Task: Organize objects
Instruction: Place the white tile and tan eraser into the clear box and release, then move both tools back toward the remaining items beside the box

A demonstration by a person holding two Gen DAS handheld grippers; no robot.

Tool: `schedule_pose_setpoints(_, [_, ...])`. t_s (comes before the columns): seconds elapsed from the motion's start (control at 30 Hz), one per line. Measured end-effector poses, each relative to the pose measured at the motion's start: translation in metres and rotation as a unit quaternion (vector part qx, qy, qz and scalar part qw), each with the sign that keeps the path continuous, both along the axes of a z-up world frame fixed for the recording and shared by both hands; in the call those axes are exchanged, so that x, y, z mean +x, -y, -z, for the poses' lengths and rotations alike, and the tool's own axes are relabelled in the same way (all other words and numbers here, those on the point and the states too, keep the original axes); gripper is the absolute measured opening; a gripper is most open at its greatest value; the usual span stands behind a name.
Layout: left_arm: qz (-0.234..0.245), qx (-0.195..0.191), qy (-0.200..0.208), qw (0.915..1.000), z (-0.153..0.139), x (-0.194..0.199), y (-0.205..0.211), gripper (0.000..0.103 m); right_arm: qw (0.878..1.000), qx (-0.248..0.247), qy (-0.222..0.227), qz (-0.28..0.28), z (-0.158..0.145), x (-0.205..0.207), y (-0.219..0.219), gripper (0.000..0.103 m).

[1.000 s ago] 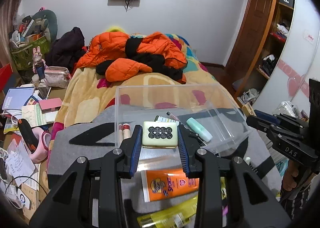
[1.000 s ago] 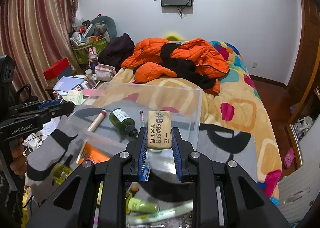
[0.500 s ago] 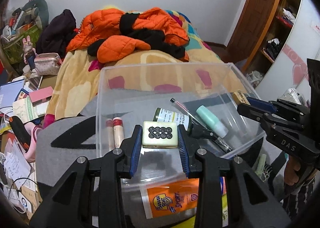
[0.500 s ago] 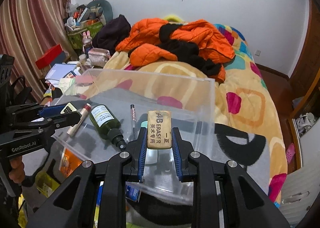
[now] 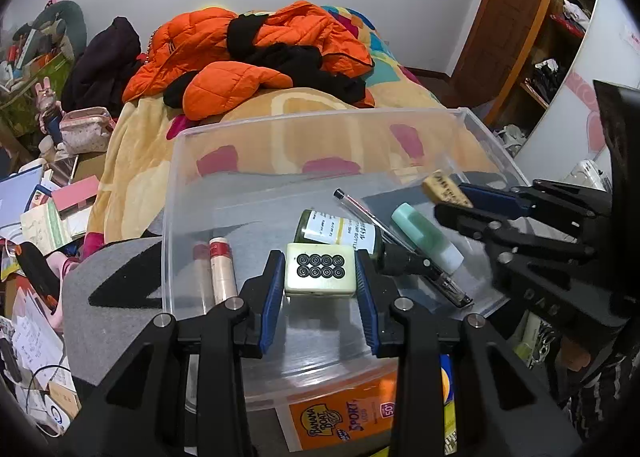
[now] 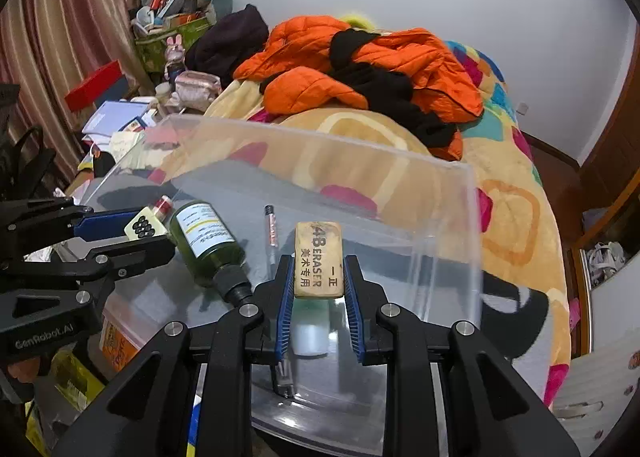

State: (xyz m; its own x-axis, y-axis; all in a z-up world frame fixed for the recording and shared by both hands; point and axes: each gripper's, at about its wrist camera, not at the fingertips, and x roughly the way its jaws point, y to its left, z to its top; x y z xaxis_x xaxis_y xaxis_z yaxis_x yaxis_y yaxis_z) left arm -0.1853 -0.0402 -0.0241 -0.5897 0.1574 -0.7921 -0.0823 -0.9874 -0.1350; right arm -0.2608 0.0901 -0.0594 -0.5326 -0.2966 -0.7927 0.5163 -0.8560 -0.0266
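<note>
My left gripper (image 5: 320, 277) is shut on a pale green mahjong tile (image 5: 320, 267) and holds it over a clear plastic bin (image 5: 280, 125). My right gripper (image 6: 319, 277) is shut on a tan 4B eraser (image 6: 318, 259) and holds it over the same bin (image 6: 440, 177). In the bin lie a dark green bottle (image 5: 340, 233), a pen (image 5: 368, 213), a mint green tube (image 5: 424, 235) and a beige red-capped tube (image 5: 222, 269). Each gripper shows in the other's view, the right one (image 5: 448, 197) with the eraser and the left one (image 6: 140, 229) with the tile.
The bin sits on a grey and black cloth (image 5: 104, 289) on a bed with orange jackets (image 5: 248, 49). An orange sunscreen tube (image 5: 344, 417) lies under the bin's near edge. Clutter of papers and boxes (image 5: 44, 209) lies on the left.
Both grippers have moved forward and down over the bin with their objects still held. The bin's inside now fills more of each view.
</note>
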Motion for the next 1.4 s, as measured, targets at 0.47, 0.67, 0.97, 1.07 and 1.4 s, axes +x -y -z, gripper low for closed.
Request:
schedule_pose_setpoints(0.47, [0.001, 0.013, 0.0, 0.9999, -0.004, 0.011, 0.002, 0.038, 1.0, -0.005, 0.017, -0.007, 0.005, 0.002, 0.004, 0.027])
schedule_pose_setpoints(0.67, [0.008, 0.011, -0.026, 0.9996, -0.021, 0.029, -0.002, 0.051, 1.0, -0.016, -0.005, -0.017, -0.007, 0.018, 0.0, 0.042])
schedule_pose_setpoints(0.97, [0.007, 0.004, -0.059, 0.9982, -0.043, 0.065, 0.0, 0.069, 0.997, -0.057, -0.042, -0.02, -0.039, 0.055, -0.029, 0.055])
schedule_pose_setpoints(1.07, [0.009, 0.0, -0.057, 0.9983, -0.04, 0.077, 0.002, 0.069, 0.997, -0.062, -0.051, -0.021, -0.043, 0.068, -0.04, 0.055])
schedule_pose_setpoints(1.4, [0.016, -0.004, -0.013, 0.9998, -0.004, 0.093, 0.0, 0.069, 0.997, -0.062, -0.013, -0.039, -0.013, 0.101, -0.051, 0.055])
